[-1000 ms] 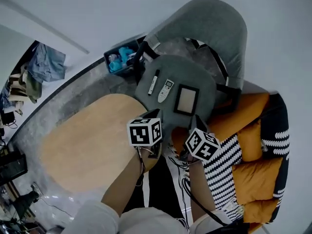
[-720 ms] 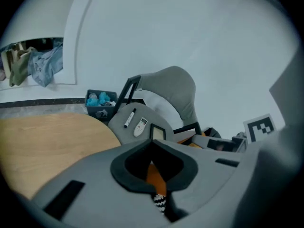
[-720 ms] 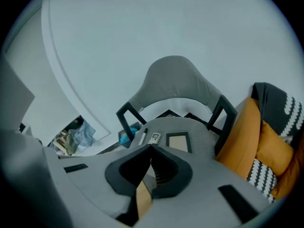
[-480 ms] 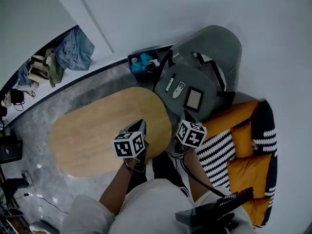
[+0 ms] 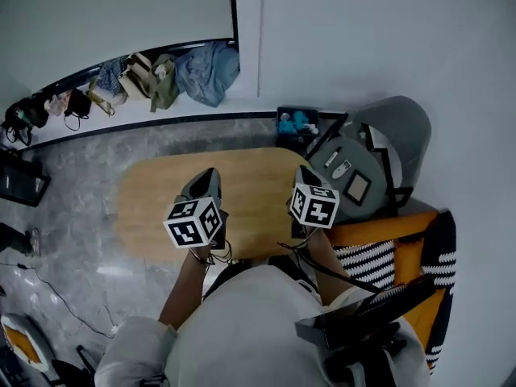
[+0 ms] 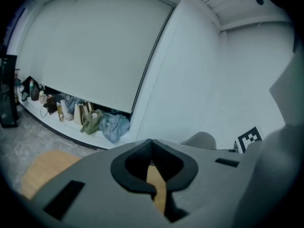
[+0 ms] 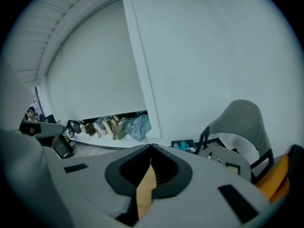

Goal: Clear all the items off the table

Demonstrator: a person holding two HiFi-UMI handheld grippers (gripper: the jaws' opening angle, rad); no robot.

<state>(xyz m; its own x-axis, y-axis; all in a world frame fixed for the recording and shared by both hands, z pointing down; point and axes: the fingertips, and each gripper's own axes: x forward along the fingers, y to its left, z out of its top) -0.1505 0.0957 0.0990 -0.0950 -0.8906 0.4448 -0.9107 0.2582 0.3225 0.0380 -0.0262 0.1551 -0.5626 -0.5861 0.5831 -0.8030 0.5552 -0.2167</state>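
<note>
Grippers, two, show in the head view: left gripper (image 5: 208, 172) and right gripper (image 5: 301, 171) hang over one oval wooden table (image 5: 153, 208), each bearing a cube of black-and-white square markers. Just beside the table's right end, one grey chair (image 5: 403, 127) carries two remotes (image 5: 336, 164) and one dark-framed panel (image 5: 357, 188) on its seat. One black bin (image 5: 297, 123) of blue things stands near.

Left gripper view: jaws (image 6: 152, 141) meet, nothing between. It catches the other gripper's marker cube (image 6: 249, 137), and only the chair's top.

Right gripper view: jaws (image 7: 151, 147) together, empty. The chair's loaded seat shows here.
</note>
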